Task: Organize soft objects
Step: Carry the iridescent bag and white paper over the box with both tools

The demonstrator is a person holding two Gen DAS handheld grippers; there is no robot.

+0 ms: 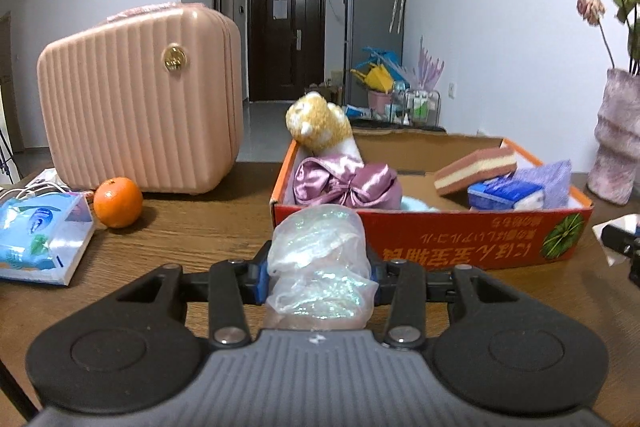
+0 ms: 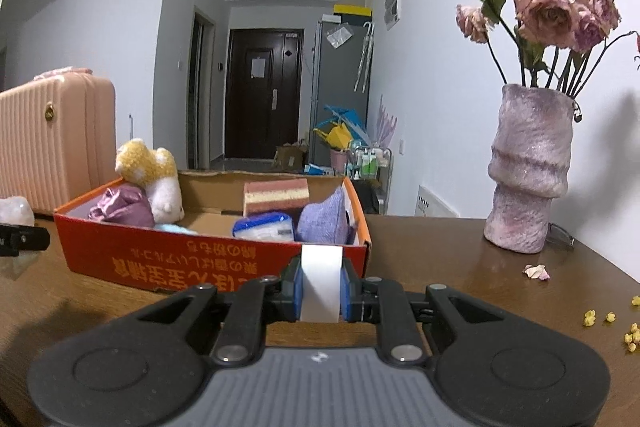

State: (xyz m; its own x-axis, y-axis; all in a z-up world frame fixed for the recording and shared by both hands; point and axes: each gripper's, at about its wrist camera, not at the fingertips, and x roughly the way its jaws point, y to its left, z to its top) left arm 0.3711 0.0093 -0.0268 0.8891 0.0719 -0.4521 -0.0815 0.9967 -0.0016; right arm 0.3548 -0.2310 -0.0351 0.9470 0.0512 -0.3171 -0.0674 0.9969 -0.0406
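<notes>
Both pairs of fingers are closed on soft things: our left gripper [image 1: 318, 277] clamps a crumpled iridescent plastic bag [image 1: 320, 263] between its blue pads, and our right gripper [image 2: 321, 287] pinches a white folded piece [image 2: 320, 283], of what material we cannot tell. Each load hangs just before the near wall of the orange cardboard box [image 1: 460, 239] on the wooden table [image 1: 192, 235]. Inside that box we see a yellow plush toy [image 1: 318, 123] leaning at the left end, a pink satin bundle [image 1: 348, 185] below it, a layered sponge [image 1: 474, 169] tilted toward the middle, a blue tissue pack [image 1: 506, 195] and a purple cloth [image 1: 548, 181] at the right end. Left of the box stand a pink case [image 1: 140, 99], an orange [image 1: 118, 202] and a wipes pack [image 1: 40, 235]; a vase [image 2: 528, 171] of dried roses stands to the right.
</notes>
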